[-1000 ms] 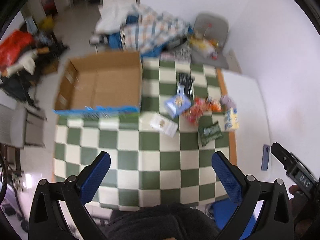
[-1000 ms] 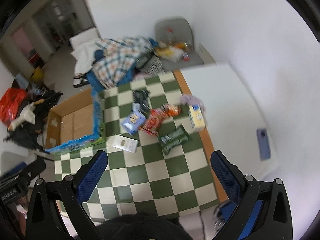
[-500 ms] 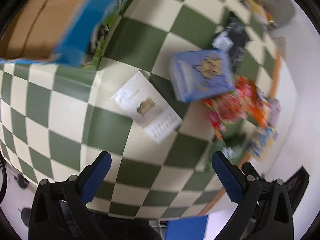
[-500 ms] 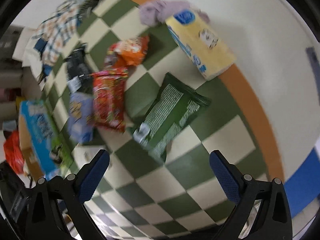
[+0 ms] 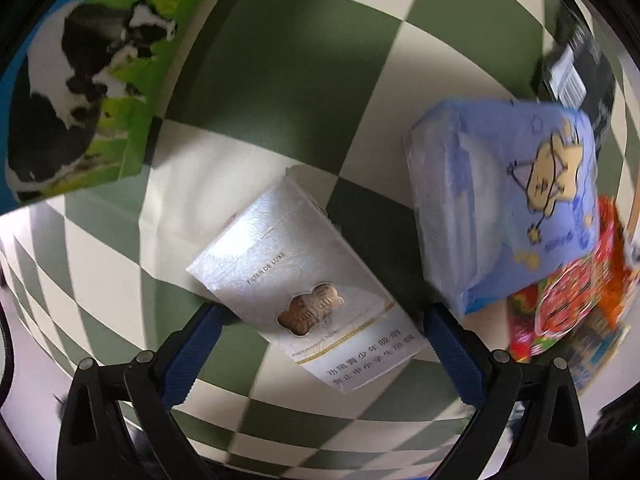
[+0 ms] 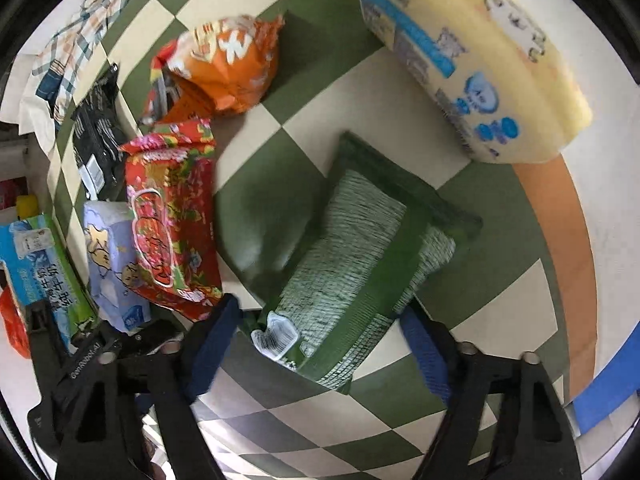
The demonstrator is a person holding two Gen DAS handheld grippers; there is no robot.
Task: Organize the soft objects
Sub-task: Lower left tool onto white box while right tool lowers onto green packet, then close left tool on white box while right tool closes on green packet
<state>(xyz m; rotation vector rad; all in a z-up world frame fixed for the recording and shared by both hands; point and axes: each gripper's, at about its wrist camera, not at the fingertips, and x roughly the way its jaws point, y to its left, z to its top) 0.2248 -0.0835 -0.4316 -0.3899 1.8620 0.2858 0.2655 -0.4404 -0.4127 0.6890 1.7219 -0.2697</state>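
In the left wrist view, a white flat pack with a gold emblem lies on the green-and-cream checked cloth. My left gripper points down over it, open, with a blue finger on either side of its near end. In the right wrist view, a green pouch lies slantwise on the cloth. My right gripper straddles the pouch's near end. Its jaws are closing, the pads close beside the pouch's edges with no squeeze showing.
A blue tissue pack, a red flowered pack, an orange snack bag and a black pack lie left of the pouch. A yellow tissue pack lies beyond it. A cow-print carton stands at the left. The orange table edge runs along the right.
Both grippers have dropped from high above the table to just over it. The left came down onto the white pack. The right came down over the green pouch and its jaws narrowed.
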